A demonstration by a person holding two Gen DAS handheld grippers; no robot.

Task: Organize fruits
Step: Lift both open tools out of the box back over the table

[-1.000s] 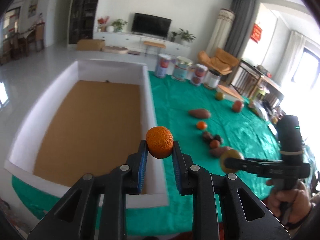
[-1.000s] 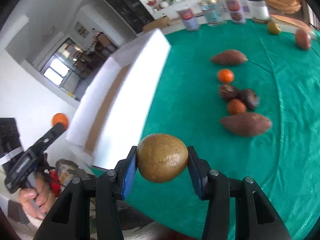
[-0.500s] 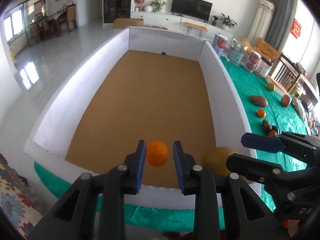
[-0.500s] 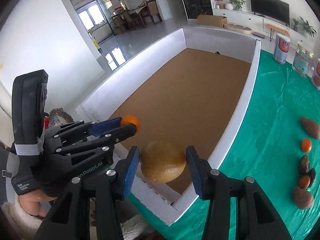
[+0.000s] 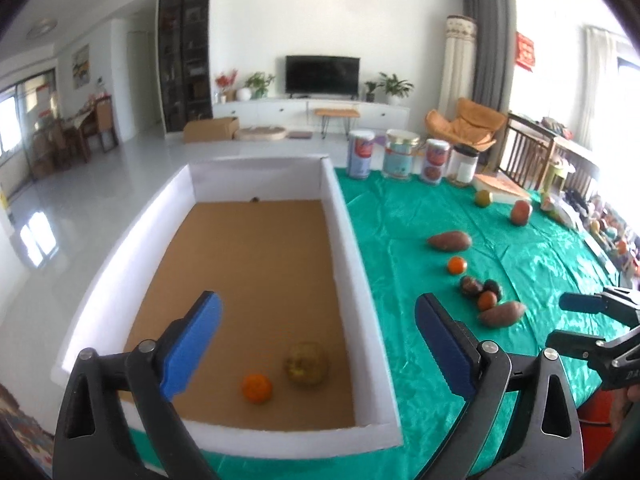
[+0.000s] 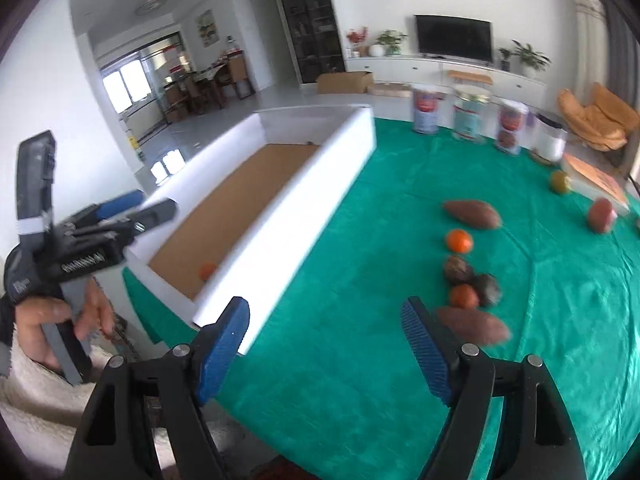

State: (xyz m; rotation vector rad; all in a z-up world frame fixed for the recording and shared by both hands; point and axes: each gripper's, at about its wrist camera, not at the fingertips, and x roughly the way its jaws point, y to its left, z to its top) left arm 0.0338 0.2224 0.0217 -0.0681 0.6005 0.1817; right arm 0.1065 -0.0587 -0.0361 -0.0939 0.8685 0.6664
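Spreading empty, left gripper (image 5: pixel 316 344) and right gripper (image 6: pixel 324 344) jaws are opening; small round orange (image 5: pixel 257 388) lies at nine o'clock of yellow-green fruit (image 5: pixel 306 363) inside white-walled cardboard-floored box (image 5: pixel 352 240).

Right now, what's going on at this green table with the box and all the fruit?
A person holding a two-finger tool in each hand is sorting fruit into the white-walled box with a brown cardboard floor. A small orange tangerine and a round yellow-brown fruit lie on the box floor near its front wall. The left tool hangs over them and the right tool over the green tablecloth; both jaws are opening with nothing between them. More fruit and two reddish-brown sweet potatoes wait on the cloth.
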